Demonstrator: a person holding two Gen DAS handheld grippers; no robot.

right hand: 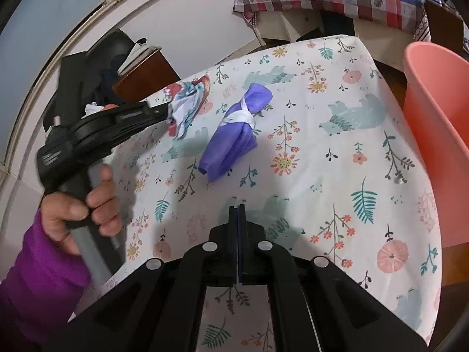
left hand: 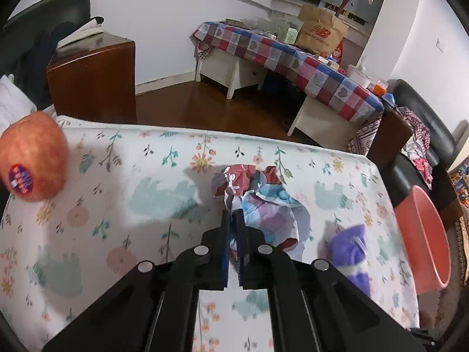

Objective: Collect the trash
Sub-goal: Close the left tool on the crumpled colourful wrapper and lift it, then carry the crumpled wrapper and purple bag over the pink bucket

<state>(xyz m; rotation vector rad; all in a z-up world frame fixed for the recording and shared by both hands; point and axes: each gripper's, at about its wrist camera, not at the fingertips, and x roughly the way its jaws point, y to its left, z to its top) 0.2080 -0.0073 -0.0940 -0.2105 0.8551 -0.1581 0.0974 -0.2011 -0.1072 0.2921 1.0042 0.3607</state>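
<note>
Left tool (left hand: pixel 233 214) pinching crumpled glossy wrapper (left hand: pixel 258 205) | purple knit bundle (right hand: pixel 234 129) beside

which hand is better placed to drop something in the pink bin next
Left. Its jaws are shut on the crumpled paper, so it already has trash to carry. The right gripper is shut on nothing above the table, though it sits nearer the pink bin.

Crumpled glossy paper wad (left hand: pixel 258 202), matt printed cotton tablecloth (left hand: pixel 132 205), smooth plastic bin (left hand: pixel 425 234).

L gripper (left hand: pixel 234 214) jaws clamped, R gripper (right hand: pixel 238 205) closed
</note>
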